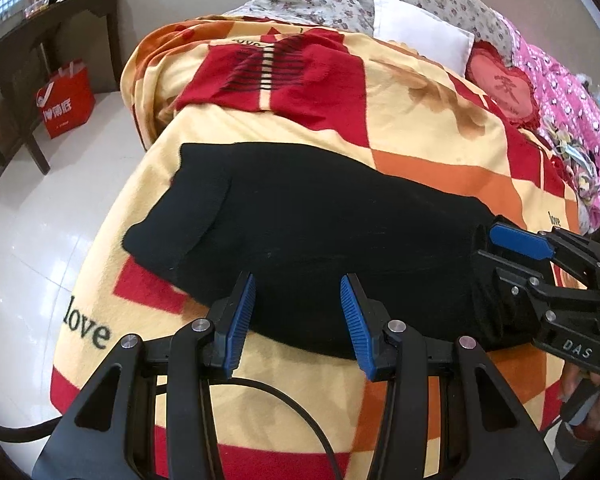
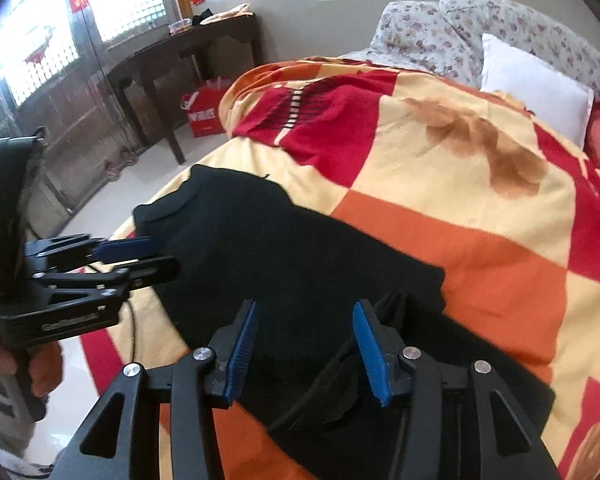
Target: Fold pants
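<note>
Black pants [image 1: 320, 220] lie folded across a checked blanket on a bed, one end toward the floor side and the other toward my right gripper. My left gripper [image 1: 300, 320] hovers over the pants' near edge, blue pads wide apart and nothing pinched. In the right wrist view the pants [image 2: 280, 240] run from upper left down under my right gripper [image 2: 306, 348], whose pads stand apart above bunched black fabric without pressing it. Each gripper shows in the other's view: the right gripper [image 1: 516, 252] at the pants' right end, the left gripper [image 2: 144, 258] at their left edge.
The yellow, red and orange blanket [image 1: 420, 128] covers the bed. A white pillow [image 1: 420, 32], a red heart cushion [image 1: 504, 84] and pink cloth lie at the head. A dark wooden table [image 2: 188, 48] and a red bag [image 1: 66, 98] stand on the white floor.
</note>
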A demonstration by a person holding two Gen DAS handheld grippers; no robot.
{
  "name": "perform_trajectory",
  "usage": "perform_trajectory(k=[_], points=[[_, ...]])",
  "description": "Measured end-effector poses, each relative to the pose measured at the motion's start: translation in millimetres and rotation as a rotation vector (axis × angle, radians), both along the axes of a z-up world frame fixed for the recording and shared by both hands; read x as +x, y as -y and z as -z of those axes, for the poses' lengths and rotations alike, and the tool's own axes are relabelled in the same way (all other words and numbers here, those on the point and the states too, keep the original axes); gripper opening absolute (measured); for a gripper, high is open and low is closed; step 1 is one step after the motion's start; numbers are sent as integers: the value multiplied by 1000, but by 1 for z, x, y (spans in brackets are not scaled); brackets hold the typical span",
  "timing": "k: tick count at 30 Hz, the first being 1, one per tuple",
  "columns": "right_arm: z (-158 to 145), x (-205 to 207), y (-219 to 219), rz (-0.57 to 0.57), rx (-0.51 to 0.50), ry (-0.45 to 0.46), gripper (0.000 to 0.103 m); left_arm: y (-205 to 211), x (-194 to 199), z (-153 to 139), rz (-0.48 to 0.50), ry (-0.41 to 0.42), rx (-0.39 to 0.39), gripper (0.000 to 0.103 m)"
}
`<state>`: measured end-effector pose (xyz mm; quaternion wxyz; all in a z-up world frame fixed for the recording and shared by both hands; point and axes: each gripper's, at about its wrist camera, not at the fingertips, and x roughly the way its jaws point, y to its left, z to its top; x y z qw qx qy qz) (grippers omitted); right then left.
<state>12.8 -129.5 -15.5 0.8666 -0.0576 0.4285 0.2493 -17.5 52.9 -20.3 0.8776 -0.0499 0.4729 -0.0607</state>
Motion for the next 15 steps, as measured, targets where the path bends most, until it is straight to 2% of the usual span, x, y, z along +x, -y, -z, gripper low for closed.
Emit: perform_trajectory(k=[7,15], points=[[1,2,-7,-18,-22,4,47,-21,-11,1,-32,-10,-37,44],[5,15,-21,-50,-35,2,49,-61,-19,12,-134,-41,-112,44]])
